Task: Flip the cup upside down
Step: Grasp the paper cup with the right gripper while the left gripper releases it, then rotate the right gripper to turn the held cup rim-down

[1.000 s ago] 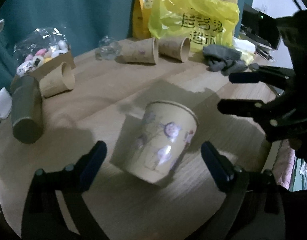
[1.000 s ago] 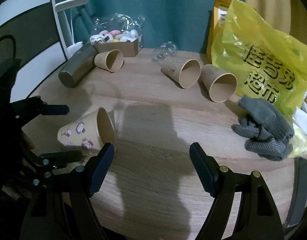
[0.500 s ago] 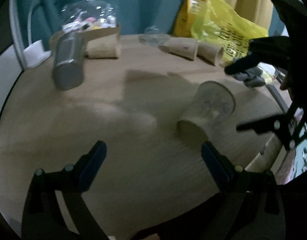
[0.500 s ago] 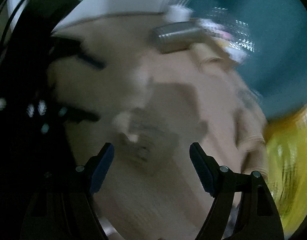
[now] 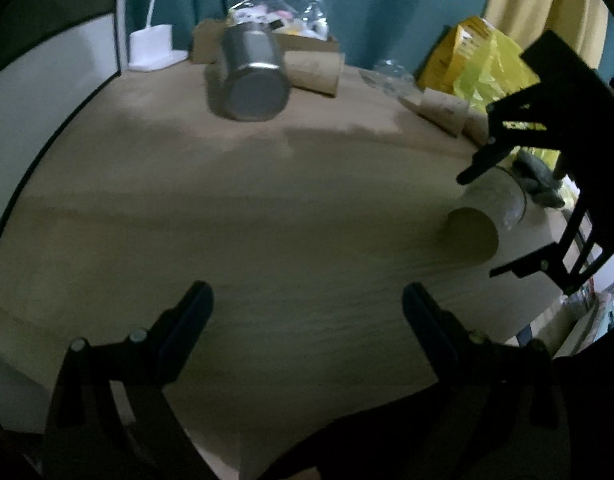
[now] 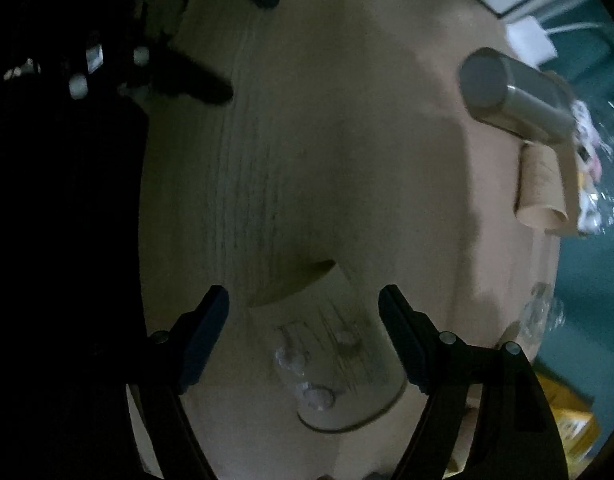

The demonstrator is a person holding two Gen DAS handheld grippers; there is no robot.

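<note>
the paper cup (image 6: 327, 344) lies on its side on the counter (image 6: 307, 140), between the spread fingers of the right hand-held gripper (image 6: 303, 320), neither finger clearly touching it. from the left hand-held gripper (image 5: 307, 304), also spread and holding nothing, the cup (image 5: 483, 220) sits far to the right, with a metal tumbler (image 5: 251, 76) lying ahead near the counter's far edge.

A steel tumbler (image 5: 253, 76) lies on its side on the wooden table (image 5: 227, 220), touching a toppled paper cup (image 5: 315, 70). Behind them sit a cardboard box (image 5: 307, 42) of wrapped sweets, a white charger (image 5: 153, 48) and a yellow plastic bag (image 5: 493, 66).
</note>
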